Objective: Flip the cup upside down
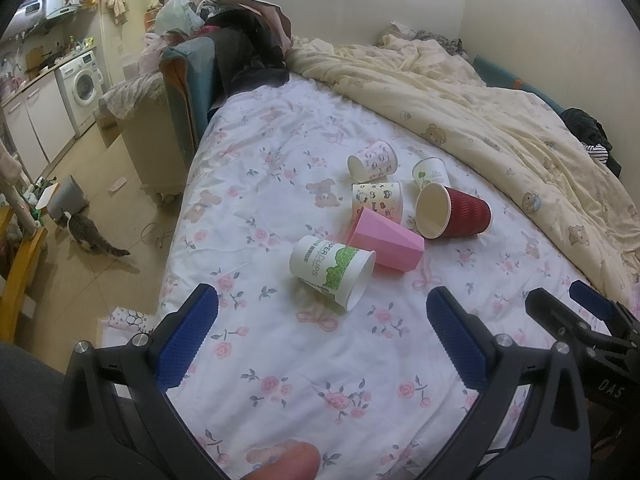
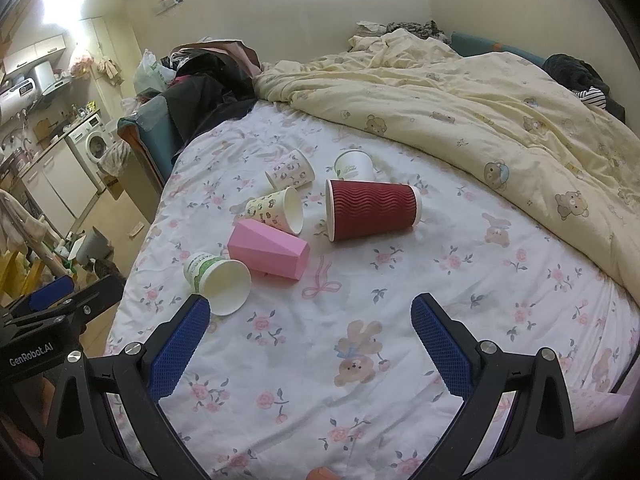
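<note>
We see a bed with a floral sheet (image 1: 304,360), a rumpled cream bear-print quilt (image 1: 480,112) along its far side, a washing machine (image 1: 82,86) at left, and a cat (image 1: 86,234) on the floor.

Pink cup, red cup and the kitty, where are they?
pink cup (image 2: 272,249): right wrist view, on its flat side.
red cup (image 2: 376,210): right wrist view, on its ribbed wall.
cat (image 1: 86,234): left wrist view, on its back.
</note>
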